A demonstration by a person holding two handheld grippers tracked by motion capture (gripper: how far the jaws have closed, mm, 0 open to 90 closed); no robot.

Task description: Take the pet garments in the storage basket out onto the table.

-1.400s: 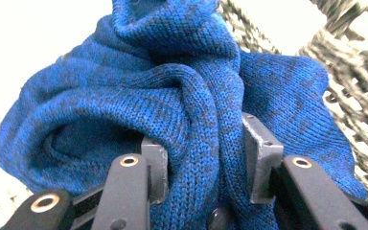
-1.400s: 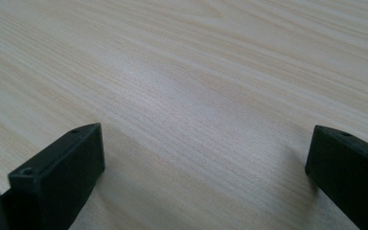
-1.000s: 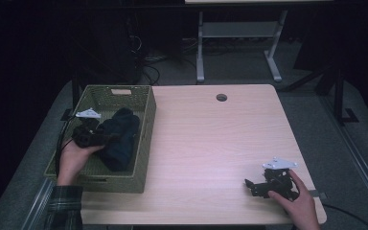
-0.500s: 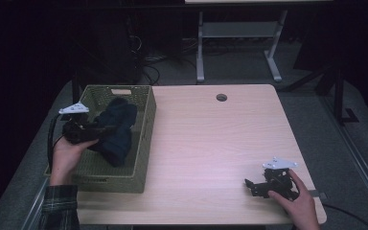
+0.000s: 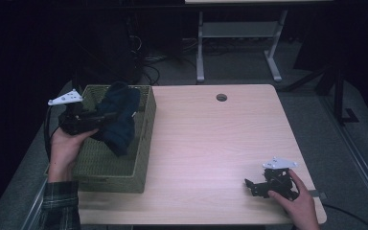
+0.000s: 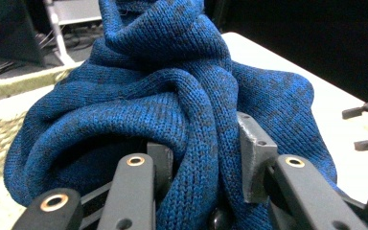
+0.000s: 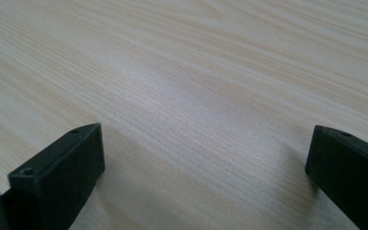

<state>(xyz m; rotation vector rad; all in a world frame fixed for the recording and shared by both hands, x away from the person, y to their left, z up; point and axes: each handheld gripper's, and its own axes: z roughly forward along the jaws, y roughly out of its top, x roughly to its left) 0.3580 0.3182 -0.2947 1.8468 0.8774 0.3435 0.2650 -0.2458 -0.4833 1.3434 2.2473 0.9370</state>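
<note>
Blue knitted garment [image 5: 117, 120] hangs above the woven basket [image 5: 124, 175] at the table's [image 5: 211, 143] nine o'clock side in the high view, pinched by the left gripper [image 5: 106, 116]. The right gripper [image 5: 249, 185] rests at five o'clock on the tabletop.

In the left gripper view, the jaws clamp a bunched fold of the garment [image 6: 172, 110].

In the right gripper view, the jaws stand wide apart over bare wood [image 7: 206, 86], holding nothing.

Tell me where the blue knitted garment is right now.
In the high view the blue knitted garment hangs at the table's left, clamped in the left hand-held gripper above the woven green basket.
</note>
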